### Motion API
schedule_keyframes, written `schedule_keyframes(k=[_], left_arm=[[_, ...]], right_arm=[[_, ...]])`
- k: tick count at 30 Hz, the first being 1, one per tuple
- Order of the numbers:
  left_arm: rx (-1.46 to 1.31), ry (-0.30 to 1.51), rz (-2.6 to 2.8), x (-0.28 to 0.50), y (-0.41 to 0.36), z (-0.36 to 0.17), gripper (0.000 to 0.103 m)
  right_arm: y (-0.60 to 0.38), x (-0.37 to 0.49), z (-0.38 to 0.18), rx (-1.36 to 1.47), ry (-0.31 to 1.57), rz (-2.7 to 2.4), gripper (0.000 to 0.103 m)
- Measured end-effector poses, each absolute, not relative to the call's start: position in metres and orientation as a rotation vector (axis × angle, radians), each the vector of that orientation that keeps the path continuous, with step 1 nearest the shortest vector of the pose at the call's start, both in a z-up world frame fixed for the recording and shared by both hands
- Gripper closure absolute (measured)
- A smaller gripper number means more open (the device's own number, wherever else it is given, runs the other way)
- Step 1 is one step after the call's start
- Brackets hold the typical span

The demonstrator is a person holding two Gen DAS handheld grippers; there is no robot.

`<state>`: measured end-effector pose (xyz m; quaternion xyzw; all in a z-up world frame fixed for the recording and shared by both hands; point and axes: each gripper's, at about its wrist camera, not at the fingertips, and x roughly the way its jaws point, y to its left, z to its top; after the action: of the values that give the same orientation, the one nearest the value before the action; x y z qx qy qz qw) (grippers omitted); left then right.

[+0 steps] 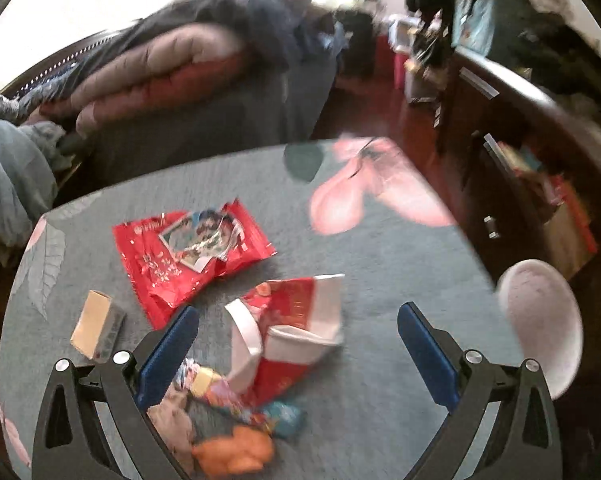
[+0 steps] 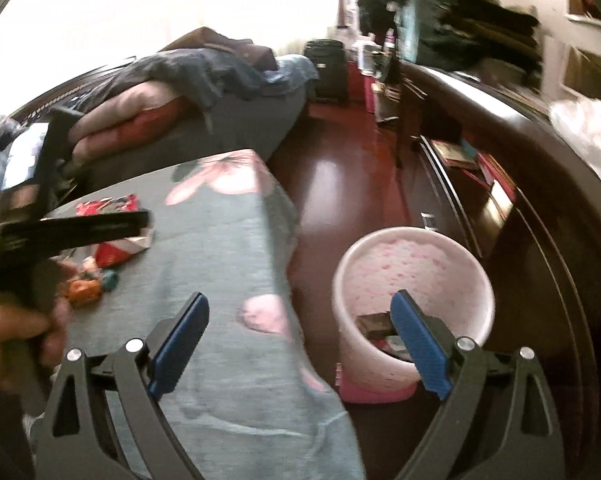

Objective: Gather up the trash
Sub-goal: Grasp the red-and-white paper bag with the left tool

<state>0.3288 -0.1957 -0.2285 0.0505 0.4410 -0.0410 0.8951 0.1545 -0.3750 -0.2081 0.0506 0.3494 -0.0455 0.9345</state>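
Trash lies on a table with a grey floral cloth: a red foil wrapper, a crumpled red and white paper cup, a small cardboard box, colourful candy wrappers and an orange piece. My left gripper is open and empty, its jaws on either side of the crumpled cup, just above it. My right gripper is open and empty, held over the table's edge beside a pink and white bin. The bin holds a dark item.
The bin also shows at the right edge of the left wrist view. A bed with piled clothes stands behind the table. A dark wood cabinet runs along the right. Red wood floor lies between them.
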Motion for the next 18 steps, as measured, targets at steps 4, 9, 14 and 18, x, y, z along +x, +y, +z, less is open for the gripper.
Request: schedule_keyframes(k=[4,9,14,18], left_arm=[[0.081,0.963,-0.104,0.340,-0.191,-0.243,0.032],[0.024,0.966,-0.128,0.336,-0.179,-0.246,0.037],[-0.058,0.899,-0.121,0.321,-0.145,-0.220,0.037],[-0.080,0.829,-0.076,0.302,-0.109,-0.196,0.037]], right_arm=[[-0.356,0.161,-0.205,0.071,0.717,-0.062,0.010],[-0.334,0.172,-0.198,0.056,0.706,-0.032,0.010],[-0.308,0.185,-0.196,0.051,0.717,0.018,0.010],[-0.272,0.203,-0.203,0.037,0.752,0.084,0.010]])
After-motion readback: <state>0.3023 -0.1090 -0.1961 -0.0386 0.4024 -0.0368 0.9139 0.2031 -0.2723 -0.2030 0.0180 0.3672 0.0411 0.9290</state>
